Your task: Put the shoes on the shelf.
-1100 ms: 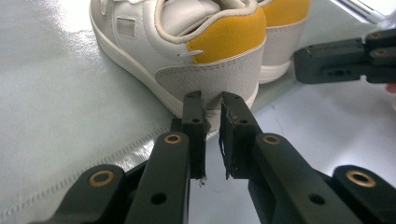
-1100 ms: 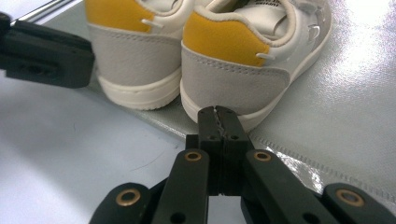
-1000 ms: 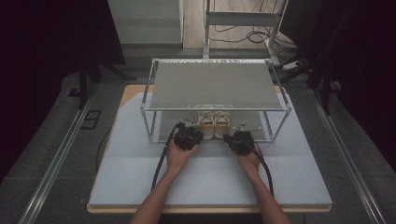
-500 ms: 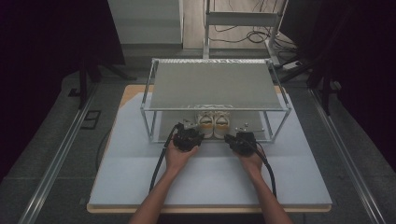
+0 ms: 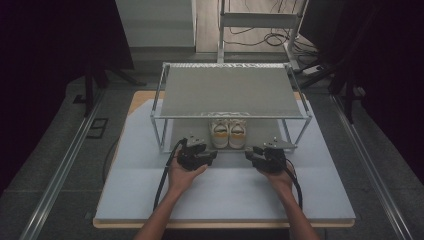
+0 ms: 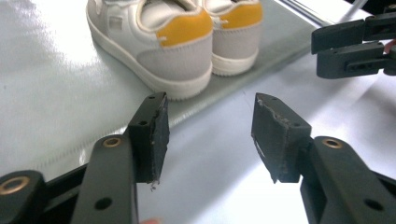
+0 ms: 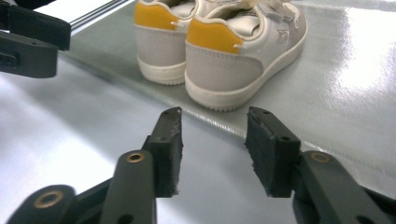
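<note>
White-and-yellow shoes [image 5: 228, 134] stand heels-near on the rack's lower shelf [image 5: 200, 145], just beyond and between the left tool [image 5: 212, 156] and right tool [image 5: 248, 155], both having just opened, empty.

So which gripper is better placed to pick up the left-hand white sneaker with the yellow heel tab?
Left, probably. The left gripper sits just in front of that white, yellow-heeled sneaker, jaws open and empty; the right gripper is nearer the other sneaker.
</note>
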